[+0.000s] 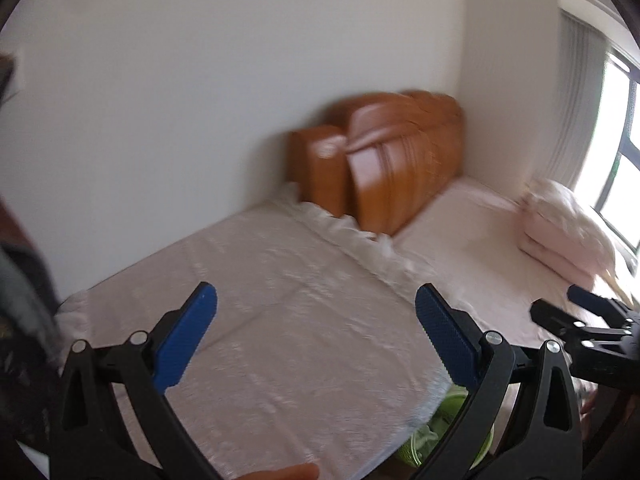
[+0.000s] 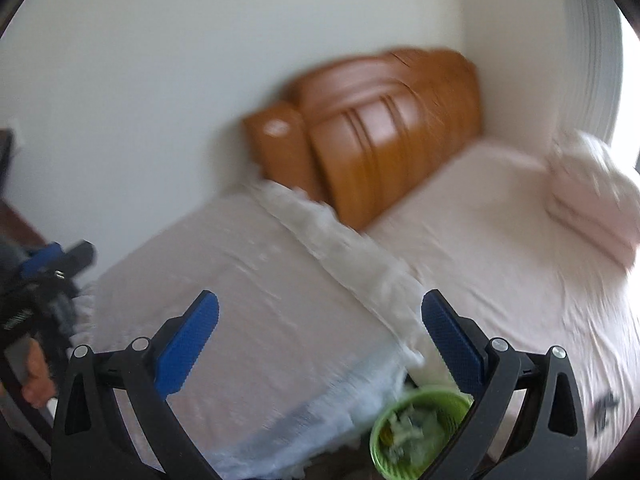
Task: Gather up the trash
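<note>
1. While both views are blurred, left gripper (image 1: 316, 320) and right gripper (image 2: 320, 326) show jaws spread, holding nothing.
2. Green trash basket (image 2: 416, 432), holding crumpled scraps, sits on the floor between 2 covered beds (image 2: 248, 300).

Both wrist fisheyes sit above a round table with a pale cloth (image 1: 280, 320), looking forward and slightly down toward the far room corner, frames motion-blurred. Left view looks from the left, with the right gripper (image 1: 592, 312) at its right edge. Right view sits further right, a bit closer to the bed (image 2: 500, 240), with the left gripper (image 2: 52, 260) at its left edge. Shared: tabletop, wooden headboard (image 1: 400, 152), bed, folded bedding (image 2: 592, 192), green bin (image 2: 416, 432) near the table edge.
</note>
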### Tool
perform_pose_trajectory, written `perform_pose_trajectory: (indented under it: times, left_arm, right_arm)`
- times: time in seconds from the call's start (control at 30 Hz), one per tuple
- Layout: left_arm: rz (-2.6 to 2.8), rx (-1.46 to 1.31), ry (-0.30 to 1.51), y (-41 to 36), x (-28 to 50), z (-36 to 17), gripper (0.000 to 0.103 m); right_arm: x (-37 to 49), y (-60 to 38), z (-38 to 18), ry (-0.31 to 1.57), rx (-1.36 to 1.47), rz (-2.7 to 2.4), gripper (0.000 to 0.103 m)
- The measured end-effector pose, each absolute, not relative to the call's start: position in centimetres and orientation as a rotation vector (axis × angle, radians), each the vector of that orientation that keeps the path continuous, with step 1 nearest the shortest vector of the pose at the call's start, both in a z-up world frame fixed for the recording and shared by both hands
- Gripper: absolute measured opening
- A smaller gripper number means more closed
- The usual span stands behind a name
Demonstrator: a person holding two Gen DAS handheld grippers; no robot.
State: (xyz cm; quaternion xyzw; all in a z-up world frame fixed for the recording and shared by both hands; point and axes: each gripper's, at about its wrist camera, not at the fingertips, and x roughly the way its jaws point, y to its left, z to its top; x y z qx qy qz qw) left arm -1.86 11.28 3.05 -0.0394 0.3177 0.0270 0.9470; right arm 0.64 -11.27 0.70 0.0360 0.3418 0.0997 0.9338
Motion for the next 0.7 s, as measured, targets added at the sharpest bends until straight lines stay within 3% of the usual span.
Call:
perform_pose_trajectory:
  times: [0.7]
  left_arm:
    - [0.144,-0.12,0.679,13.9,-3.5,2.4,0.095]
  right_arm:
    - [0.3,-6.1,1.8,0.687,-0.003,0.325,0.101]
